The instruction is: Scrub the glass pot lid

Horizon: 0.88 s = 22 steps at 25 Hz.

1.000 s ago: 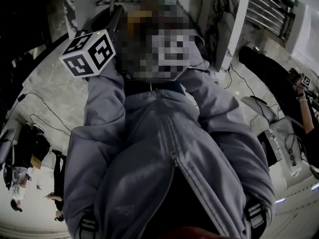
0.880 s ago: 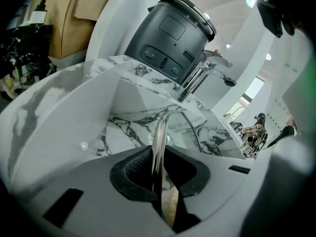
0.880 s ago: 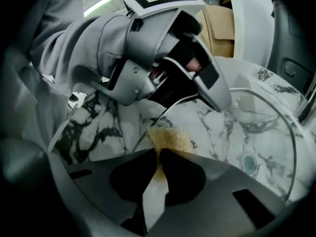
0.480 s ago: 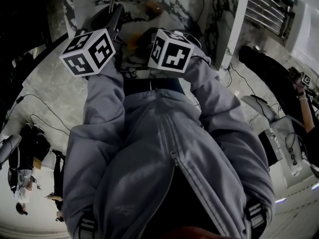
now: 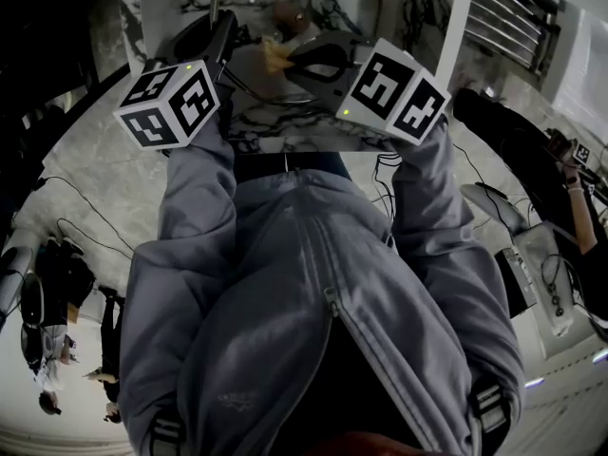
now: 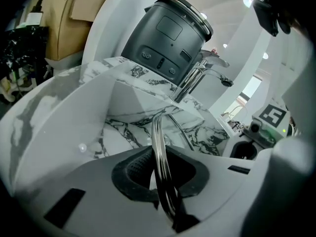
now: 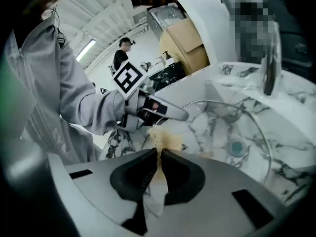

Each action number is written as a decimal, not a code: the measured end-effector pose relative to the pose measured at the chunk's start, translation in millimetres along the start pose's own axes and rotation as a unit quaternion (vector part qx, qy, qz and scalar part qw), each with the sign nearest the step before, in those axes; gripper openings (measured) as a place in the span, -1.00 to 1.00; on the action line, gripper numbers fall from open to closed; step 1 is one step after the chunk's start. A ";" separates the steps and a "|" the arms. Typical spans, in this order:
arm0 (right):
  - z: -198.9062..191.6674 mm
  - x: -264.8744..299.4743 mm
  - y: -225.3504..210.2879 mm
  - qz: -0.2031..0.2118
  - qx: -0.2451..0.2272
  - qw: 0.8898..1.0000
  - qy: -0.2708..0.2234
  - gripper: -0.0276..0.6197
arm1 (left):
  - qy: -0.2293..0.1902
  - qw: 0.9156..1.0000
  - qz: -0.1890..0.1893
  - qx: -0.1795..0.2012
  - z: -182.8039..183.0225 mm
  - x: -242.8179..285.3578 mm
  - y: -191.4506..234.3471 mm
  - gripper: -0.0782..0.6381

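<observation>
My left gripper (image 6: 162,176) is shut on the metal rim of the glass pot lid (image 6: 158,132), which stands on edge in the white marble sink (image 6: 59,127). In the right gripper view the lid (image 7: 256,127) shows as a clear disc with a thin rim, held by the left gripper (image 7: 163,110). My right gripper (image 7: 159,157) is shut on a tan fibrous scrub pad (image 7: 162,138), close to the lid's face; whether they touch I cannot tell. In the head view the left gripper (image 5: 226,38) and right gripper (image 5: 290,60) meet over the sink, the scrub pad (image 5: 275,57) between them.
A chrome tap (image 6: 195,80) rises at the sink's back edge, with a dark grey cylindrical appliance (image 6: 165,38) behind it. The drain (image 7: 236,147) shows through the glass. Cables lie on the floor (image 5: 76,226), and other people stand at the left.
The right gripper has swung to the right and rolled, its marker cube now well right of the sink. The left gripper has stayed where it was, still gripping the lid.
</observation>
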State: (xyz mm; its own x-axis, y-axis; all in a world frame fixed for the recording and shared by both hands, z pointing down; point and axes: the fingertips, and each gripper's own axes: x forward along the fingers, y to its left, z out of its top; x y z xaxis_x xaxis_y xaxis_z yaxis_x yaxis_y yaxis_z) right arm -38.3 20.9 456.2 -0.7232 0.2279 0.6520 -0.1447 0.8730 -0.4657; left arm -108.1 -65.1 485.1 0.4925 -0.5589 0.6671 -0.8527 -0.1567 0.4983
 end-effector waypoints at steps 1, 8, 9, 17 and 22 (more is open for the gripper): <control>3.3 -10.5 -12.4 -0.022 0.003 1.000 -0.010 -0.77 | 0.000 1.000 0.000 0.001 0.3 0.3 -0.4 -0.62; -5.5 -51.5 -117.0 -0.192 0.007 0.981 0.005 -0.77 | 0.003 1.000 0.004 0.000 0.2 1.2 -1.3 -0.62; -6.7 -52.9 -131.4 -0.218 -0.001 0.976 0.017 -0.77 | 0.003 1.000 0.004 0.000 0.4 1.8 -1.2 -0.62; -8.6 -29.1 -176.5 -0.290 -0.097 0.946 0.109 -0.77 | 0.005 1.000 0.007 -0.004 0.5 2.6 0.6 -0.62; -25.9 -1.9 -165.5 -0.257 -0.138 0.944 0.154 -0.77 | 0.007 1.000 0.010 -0.013 -0.6 4.0 2.8 -0.62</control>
State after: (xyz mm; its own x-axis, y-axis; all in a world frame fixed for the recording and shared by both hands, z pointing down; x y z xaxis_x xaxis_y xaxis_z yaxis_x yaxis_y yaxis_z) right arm 4.6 -112.9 547.5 -0.3690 -0.1785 0.9121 -0.2102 0.9720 0.1052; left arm -108.4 -67.3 489.5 0.4783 -0.5498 0.6848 -0.8577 -0.1252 0.4986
